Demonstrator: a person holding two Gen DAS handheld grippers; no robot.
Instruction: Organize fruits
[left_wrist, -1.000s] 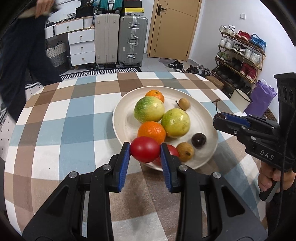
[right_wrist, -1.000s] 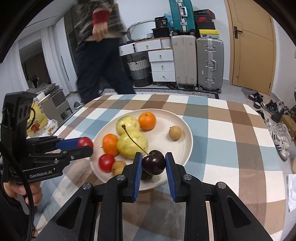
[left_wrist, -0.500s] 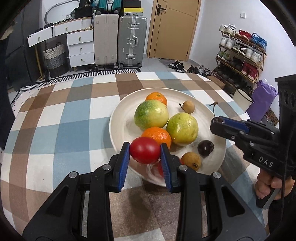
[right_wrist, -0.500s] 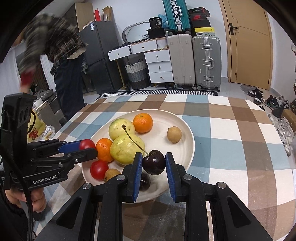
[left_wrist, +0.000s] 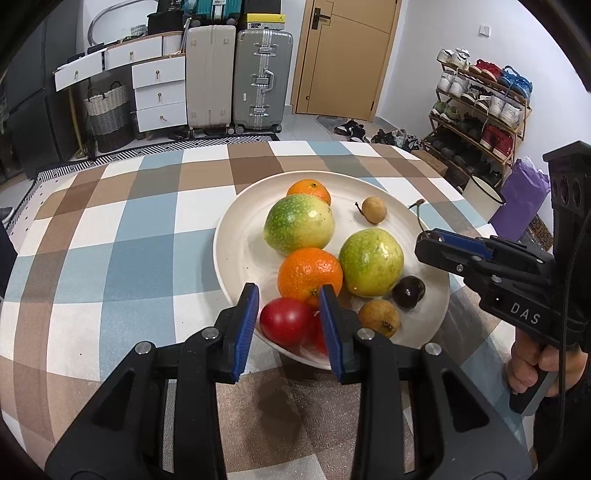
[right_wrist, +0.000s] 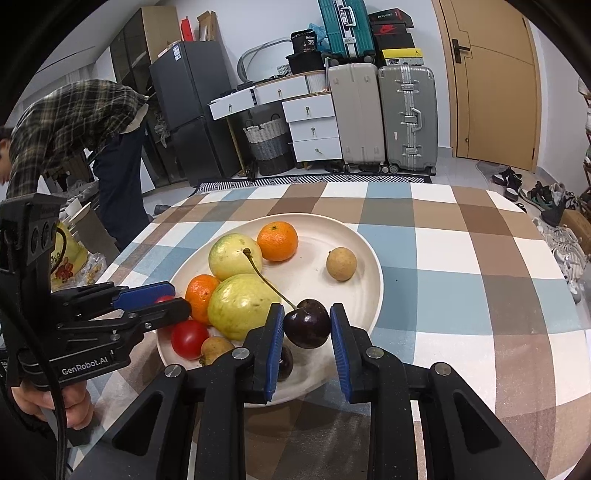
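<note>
A cream plate on the checked table holds two green guavas, two oranges, small brown longans, a dark cherry and a red tomato. My left gripper stands over the plate's near rim with a red tomato between its jaws, which have parted slightly from it. My right gripper is shut on a dark cherry with a long stem, over the plate's near edge.
The checked tablecloth covers the table around the plate. Suitcases and drawers stand behind. A shoe rack is at the right. A person bends over at the far left of the right wrist view.
My left gripper has lowered the tomato onto the plate's near rim and its jaws have widened a little. My right gripper holds the cherry still, slightly further over the plate.
</note>
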